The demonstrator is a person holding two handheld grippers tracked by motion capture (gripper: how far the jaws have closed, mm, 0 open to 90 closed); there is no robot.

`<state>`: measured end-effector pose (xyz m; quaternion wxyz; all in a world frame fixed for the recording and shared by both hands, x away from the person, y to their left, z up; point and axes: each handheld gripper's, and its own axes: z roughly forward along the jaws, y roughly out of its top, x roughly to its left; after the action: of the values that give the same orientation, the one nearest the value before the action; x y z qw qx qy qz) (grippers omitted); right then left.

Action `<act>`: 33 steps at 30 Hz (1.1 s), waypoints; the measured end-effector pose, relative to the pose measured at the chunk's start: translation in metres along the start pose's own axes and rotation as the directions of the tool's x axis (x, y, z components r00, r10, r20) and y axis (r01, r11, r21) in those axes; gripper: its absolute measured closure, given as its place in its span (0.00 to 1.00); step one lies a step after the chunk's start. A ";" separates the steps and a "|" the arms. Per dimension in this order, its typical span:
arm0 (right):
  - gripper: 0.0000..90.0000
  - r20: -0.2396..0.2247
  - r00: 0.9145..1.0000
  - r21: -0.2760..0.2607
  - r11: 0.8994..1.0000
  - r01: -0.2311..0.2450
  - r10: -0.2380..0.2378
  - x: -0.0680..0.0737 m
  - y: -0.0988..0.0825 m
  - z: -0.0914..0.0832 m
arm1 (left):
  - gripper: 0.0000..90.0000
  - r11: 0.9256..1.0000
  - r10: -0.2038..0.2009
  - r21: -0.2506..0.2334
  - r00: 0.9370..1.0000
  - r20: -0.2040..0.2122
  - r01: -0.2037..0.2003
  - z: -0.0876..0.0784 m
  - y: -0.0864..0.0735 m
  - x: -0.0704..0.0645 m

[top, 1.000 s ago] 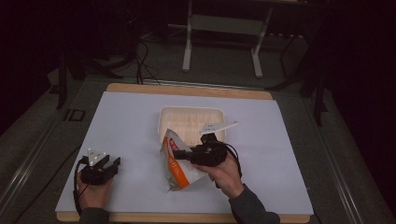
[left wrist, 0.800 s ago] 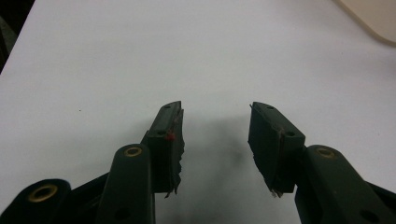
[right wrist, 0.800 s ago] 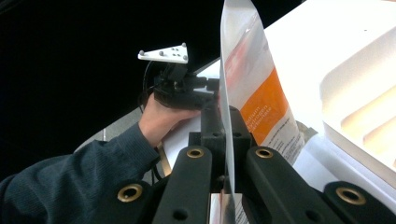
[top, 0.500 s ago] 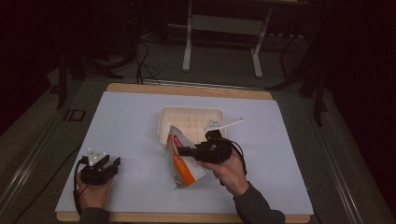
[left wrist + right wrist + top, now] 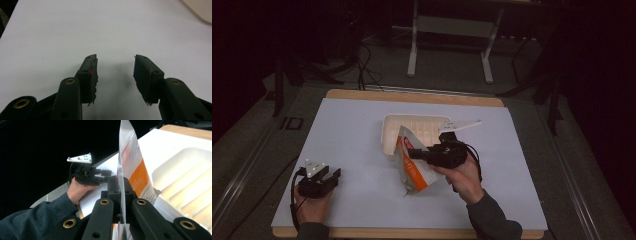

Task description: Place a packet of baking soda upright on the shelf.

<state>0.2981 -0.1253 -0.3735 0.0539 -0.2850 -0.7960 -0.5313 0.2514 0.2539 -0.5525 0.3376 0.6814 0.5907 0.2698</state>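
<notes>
1. The right gripper (image 5: pixel 412 152) is clenched on the top edge of a white and orange pouch (image 5: pixel 412 167), which hangs from the jaws with its lower end at the table (image 5: pixel 352 130), slightly right of the middle.
2. In the right gripper view the jaws (image 5: pixel 120 192) pinch the thin sheet of the pouch (image 5: pixel 130 165) edge-on between them.
3. Just beyond the pouch, on the far side, lies a white ribbed tray (image 5: pixel 389 132); the pouch's upper part overlaps the tray's near rim as seen from above.
4. The left gripper (image 5: pixel 332 175) sits at the near left of the table, well apart from the pouch, held low in the person's left hand (image 5: pixel 312 202).
5. Its jaws (image 5: pixel 115 70) are released, spread wide with only bare white tabletop (image 5: pixel 75 30) between them.
</notes>
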 end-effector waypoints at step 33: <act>1.00 0.137 0.990 -0.066 0.997 -0.026 0.035 -0.026 0.022 -0.029 | 0.60 1.000 0.003 0.005 1.000 0.003 -0.003 0.000 0.000 0.000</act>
<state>0.3251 -0.1552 -0.3534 -0.0023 -0.3348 -0.7759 -0.5347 0.2517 0.2537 -0.5525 0.3364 0.6834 0.5898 0.2681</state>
